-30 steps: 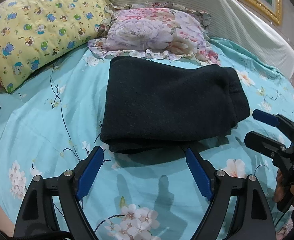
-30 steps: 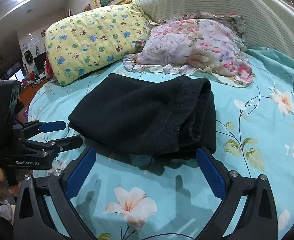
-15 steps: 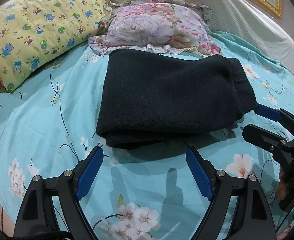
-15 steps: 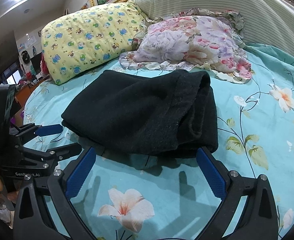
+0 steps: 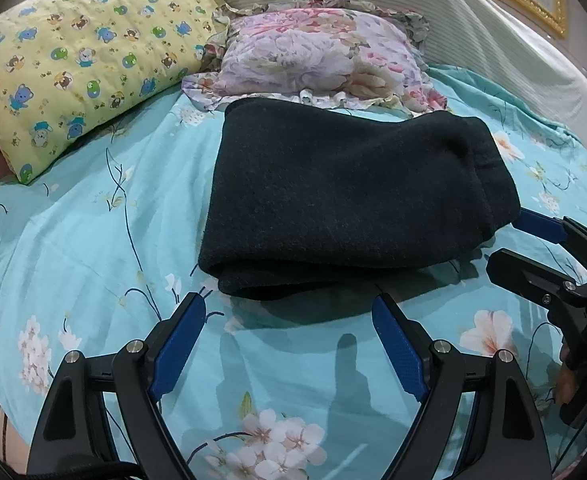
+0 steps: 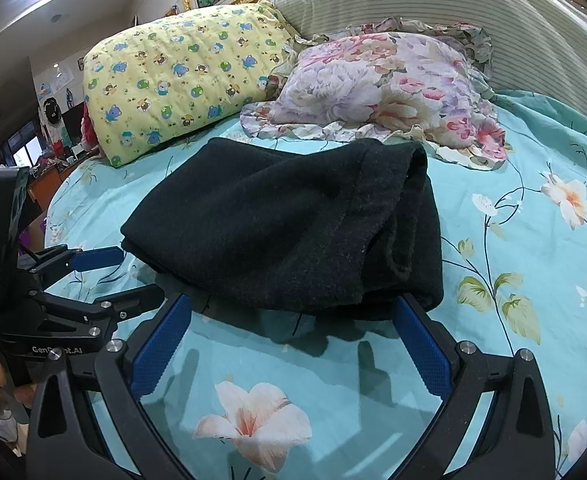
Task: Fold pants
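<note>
Pants lie dead ahead of both grippers, long axis crosswise

Pants (image 5: 349, 204), already doubled into a thick black bundle, rest on the bed (image 5: 93, 240) at 12 o'clock from the left gripper (image 5: 289, 328), their near folded edge just beyond its fingertips. The long axis runs 9 to 3 o'clock in the left view. The left fingers (image 5: 181, 340) are spread wide and empty. The right gripper (image 6: 293, 328) is likewise spread and empty, with the bundle's layered end at 12 to 1 o'clock, just past its tips. Both sit about equally near; each faces one end of the near edge.
</note>
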`<state>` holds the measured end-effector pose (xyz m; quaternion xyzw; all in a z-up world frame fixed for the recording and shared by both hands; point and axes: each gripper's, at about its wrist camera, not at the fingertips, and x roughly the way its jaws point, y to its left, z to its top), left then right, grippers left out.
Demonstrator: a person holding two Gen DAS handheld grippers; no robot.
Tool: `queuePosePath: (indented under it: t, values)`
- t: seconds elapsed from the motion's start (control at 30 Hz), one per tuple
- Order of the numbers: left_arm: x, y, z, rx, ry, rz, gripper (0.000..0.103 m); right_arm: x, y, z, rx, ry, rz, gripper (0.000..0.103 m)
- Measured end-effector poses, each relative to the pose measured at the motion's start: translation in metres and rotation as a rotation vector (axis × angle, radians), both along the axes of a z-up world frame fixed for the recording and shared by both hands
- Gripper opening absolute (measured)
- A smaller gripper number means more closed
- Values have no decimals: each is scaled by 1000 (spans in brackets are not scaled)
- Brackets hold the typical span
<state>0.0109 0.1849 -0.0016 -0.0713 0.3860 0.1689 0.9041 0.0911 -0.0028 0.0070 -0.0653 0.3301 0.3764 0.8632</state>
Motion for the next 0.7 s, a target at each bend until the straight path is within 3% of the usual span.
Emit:
queuePosePath:
  t: [0.7]
  values:
    - [-1, 1, 6, 1, -15, 5, 86, -2, 4, 5, 2, -19, 3, 100]
